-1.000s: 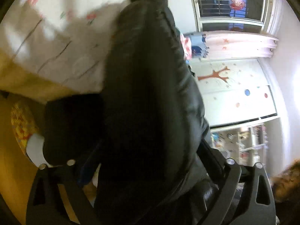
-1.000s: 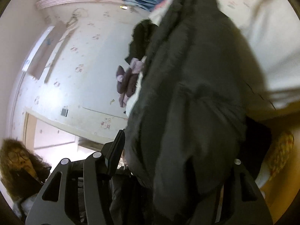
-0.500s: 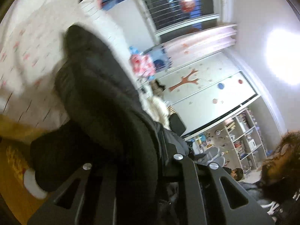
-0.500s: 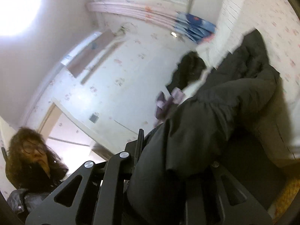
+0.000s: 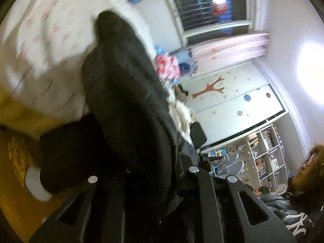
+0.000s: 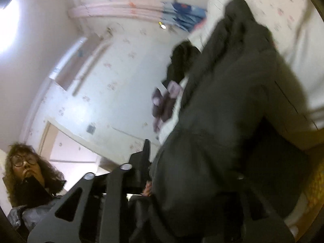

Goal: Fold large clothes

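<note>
Here, a bulky black padded jacket [image 5: 121, 93] fills the middle of both wrist views, draped up and away from the cameras over a white bed sheet with small pink prints [image 5: 50, 30]. The left gripper [image 5: 141, 182] has its two black plastic fingers drawn in narrow, and a thick fold of the jacket is pinched between them; these jaws have just been closing onto that fold. The right gripper [image 6: 182, 182] likewise clamps a bunched edge of the same jacket [image 6: 232, 111], its jaws close together around the cloth, having closed and then eased slightly apart. In the left view, a dark cuff with a white band hangs at the lower left over the yellow-orange floor [image 5: 12, 192]. Beyond the jacket stand a barred window [image 5: 210, 10], pale pink curtains [image 5: 228, 50] and a white wardrobe with a red tree motif [image 5: 222, 101]. A person with curly brown hair [image 6: 26, 174] shows at the lower left of the right view.
</note>
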The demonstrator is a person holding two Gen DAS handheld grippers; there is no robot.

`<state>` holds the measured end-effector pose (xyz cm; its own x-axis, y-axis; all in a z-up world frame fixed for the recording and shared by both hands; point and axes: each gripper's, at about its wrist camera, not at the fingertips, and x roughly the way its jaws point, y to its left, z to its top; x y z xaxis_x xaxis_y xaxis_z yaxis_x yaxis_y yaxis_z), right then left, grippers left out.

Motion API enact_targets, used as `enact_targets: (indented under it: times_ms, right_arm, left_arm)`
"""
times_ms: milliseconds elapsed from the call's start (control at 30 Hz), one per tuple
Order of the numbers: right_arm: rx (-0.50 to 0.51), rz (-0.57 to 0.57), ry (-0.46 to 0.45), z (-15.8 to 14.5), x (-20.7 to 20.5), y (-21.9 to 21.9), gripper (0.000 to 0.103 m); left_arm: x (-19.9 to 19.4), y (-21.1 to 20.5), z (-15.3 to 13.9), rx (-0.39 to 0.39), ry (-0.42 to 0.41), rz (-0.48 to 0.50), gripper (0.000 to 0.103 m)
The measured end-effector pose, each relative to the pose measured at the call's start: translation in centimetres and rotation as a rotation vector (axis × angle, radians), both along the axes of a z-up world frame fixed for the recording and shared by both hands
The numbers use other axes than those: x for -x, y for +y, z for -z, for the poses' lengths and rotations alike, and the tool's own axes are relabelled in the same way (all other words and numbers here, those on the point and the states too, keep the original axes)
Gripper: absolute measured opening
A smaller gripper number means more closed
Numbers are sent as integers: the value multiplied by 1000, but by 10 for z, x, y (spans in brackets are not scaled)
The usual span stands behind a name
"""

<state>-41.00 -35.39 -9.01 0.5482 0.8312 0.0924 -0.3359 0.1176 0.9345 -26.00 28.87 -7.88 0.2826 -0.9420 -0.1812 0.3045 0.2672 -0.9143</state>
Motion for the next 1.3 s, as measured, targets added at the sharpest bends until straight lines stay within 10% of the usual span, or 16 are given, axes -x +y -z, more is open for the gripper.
enact_targets:
  times_ms: [500, 967, 1300]
  right_arm:
    - [-113, 52, -148, -62, -71, -21, 22]
    - [-31, 127, -146, -144, -239, -52, 22]
    - [115, 268, 301, -23, -400, -73, 22]
  left_arm:
    - [-47, -13, -62, 153, -113, -53, 15]
    - [-223, -41, -118, 156, -127, -217, 15]
    - [-380, -82, -5, -81, 168, -413, 16]
